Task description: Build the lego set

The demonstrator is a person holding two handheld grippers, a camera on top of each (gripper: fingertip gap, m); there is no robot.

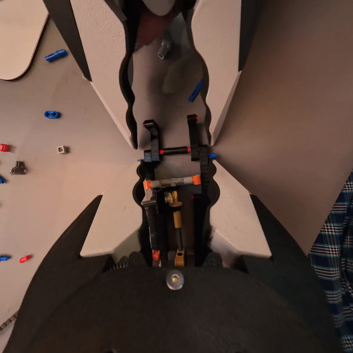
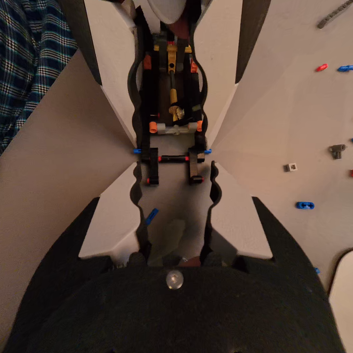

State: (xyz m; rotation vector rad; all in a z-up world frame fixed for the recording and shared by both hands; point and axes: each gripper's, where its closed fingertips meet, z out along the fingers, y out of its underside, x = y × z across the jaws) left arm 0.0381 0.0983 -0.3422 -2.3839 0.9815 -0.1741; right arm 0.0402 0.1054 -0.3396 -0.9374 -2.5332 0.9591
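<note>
Both jaws face each other: the left gripper [image 1: 174, 164] clamps the black lego frame [image 1: 172, 191] along its sides, while the right gripper [image 2: 174, 166] stands wider around the frame's forked end. Loose blue pins [image 1: 56, 55] lie on the desk [image 1: 76, 191].

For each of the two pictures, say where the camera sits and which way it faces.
Left wrist view: on the left gripper, facing along its fingers at the lego assembly it clamps; the right gripper faces it.
Right wrist view: on the right gripper, open, facing the opposite way.
Shared: the assembly, a blue pin.
</note>
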